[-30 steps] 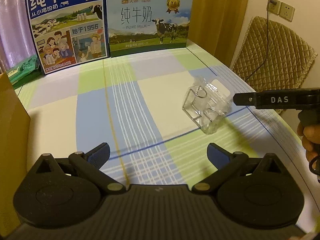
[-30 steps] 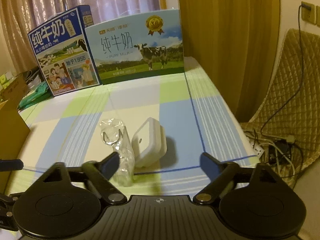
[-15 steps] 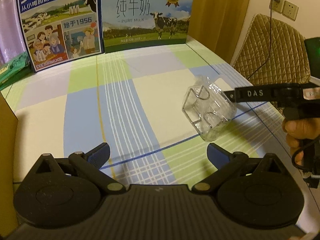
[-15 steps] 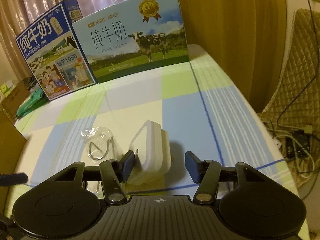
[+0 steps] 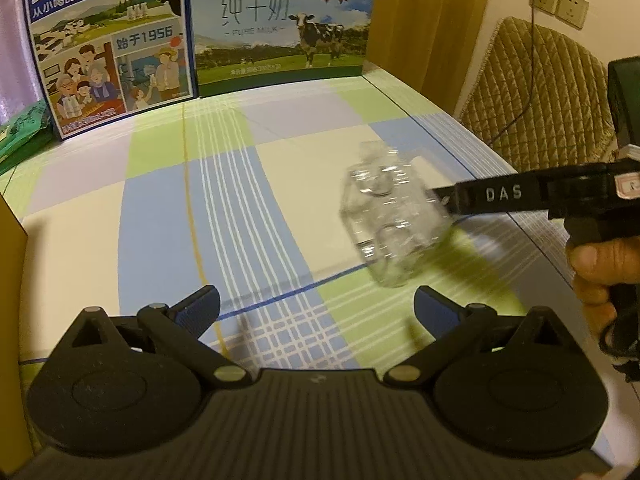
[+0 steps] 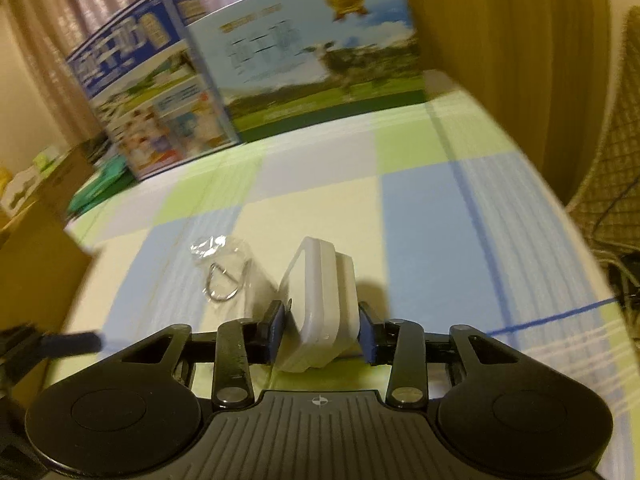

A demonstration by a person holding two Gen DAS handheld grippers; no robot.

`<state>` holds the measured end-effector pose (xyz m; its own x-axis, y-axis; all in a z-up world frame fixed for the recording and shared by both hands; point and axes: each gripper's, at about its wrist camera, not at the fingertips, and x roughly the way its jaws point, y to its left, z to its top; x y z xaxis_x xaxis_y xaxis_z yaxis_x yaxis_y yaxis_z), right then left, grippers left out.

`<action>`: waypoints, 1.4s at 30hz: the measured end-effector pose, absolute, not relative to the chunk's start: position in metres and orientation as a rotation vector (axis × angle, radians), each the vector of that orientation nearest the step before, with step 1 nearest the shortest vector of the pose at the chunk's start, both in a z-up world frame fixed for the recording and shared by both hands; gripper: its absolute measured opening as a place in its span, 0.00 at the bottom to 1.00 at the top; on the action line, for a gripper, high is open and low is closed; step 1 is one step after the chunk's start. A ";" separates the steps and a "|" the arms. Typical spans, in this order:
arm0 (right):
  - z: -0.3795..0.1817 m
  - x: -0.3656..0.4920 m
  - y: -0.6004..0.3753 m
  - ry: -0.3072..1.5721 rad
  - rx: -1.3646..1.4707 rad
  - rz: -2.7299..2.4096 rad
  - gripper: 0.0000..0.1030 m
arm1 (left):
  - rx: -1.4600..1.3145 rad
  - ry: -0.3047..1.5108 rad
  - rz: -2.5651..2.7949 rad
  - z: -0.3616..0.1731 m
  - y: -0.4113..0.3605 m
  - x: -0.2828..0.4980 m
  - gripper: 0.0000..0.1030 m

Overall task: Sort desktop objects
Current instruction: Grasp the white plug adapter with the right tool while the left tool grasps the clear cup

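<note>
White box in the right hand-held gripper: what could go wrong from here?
The right hand-held gripper pinches only the near lower end of the white box, which sits tilted between the pads; it may pivot or slip on lifting. The clear plastic bag with a metal ring lies against the box's left side, so it may drag along.

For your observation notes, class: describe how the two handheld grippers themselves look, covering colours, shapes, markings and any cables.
The left gripper has a black ribbed body, two round discs, angled black links with silver pivots and blue pads. The right gripper is built alike; from the side, its black bar reads "DAS" in white, and a black cable hangs below the hand.
</note>
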<state>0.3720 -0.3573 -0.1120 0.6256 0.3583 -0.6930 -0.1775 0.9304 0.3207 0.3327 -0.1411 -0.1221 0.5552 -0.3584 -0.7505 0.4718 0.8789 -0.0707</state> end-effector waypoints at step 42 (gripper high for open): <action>-0.103 0.361 -0.355 0.840 0.198 0.223 0.27 | -0.055 0.903 -0.526 -0.147 -0.155 0.358 0.31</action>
